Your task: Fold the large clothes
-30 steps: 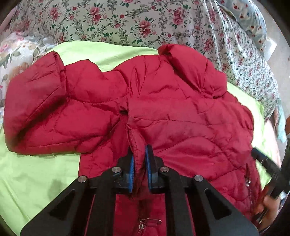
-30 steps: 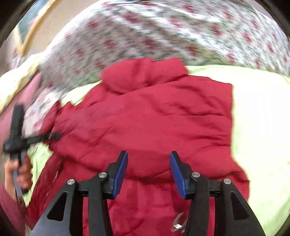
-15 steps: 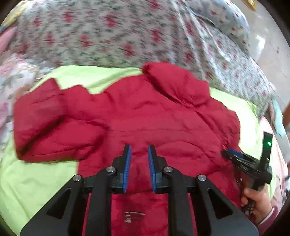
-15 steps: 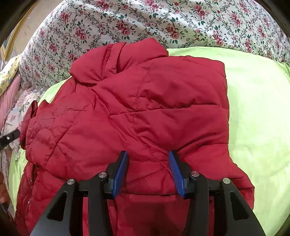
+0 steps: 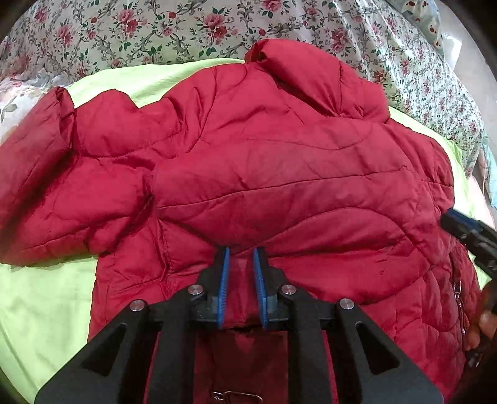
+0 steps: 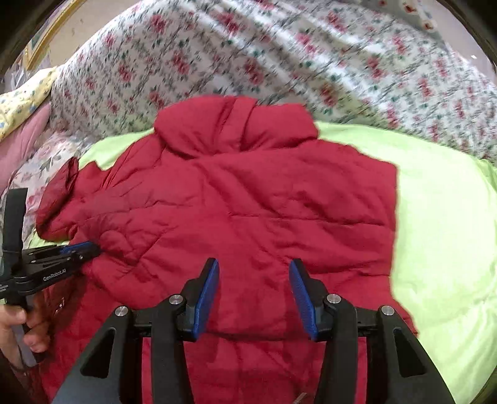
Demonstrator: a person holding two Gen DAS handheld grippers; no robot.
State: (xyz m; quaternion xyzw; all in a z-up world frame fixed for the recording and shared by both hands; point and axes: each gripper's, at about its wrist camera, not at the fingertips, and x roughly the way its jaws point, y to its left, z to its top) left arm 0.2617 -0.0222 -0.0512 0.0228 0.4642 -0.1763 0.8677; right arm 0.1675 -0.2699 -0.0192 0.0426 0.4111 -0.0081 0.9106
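Note:
A red quilted jacket (image 5: 279, 174) lies on a lime-green sheet (image 5: 40, 298), collar toward the far side, one sleeve spread to the left (image 5: 46, 174). A folded layer lies across its body. My left gripper (image 5: 241, 252) is narrowly open, its tips at the edge of that folded layer, with nothing pinched. It also shows in the right wrist view (image 6: 80, 248) at the jacket's left side. My right gripper (image 6: 254, 267) is open and empty above the jacket (image 6: 248, 205), and appears in the left wrist view (image 5: 450, 217) at the right edge.
A floral bedspread (image 5: 174, 28) rises behind the sheet and also shows in the right wrist view (image 6: 248, 56). Bare green sheet (image 6: 444, 217) lies right of the jacket. A zipper pull (image 5: 236, 396) lies near the bottom edge.
My left gripper has let go of the jacket fold and now stands slightly open at its edge. The right gripper has pulled back and higher, still open.

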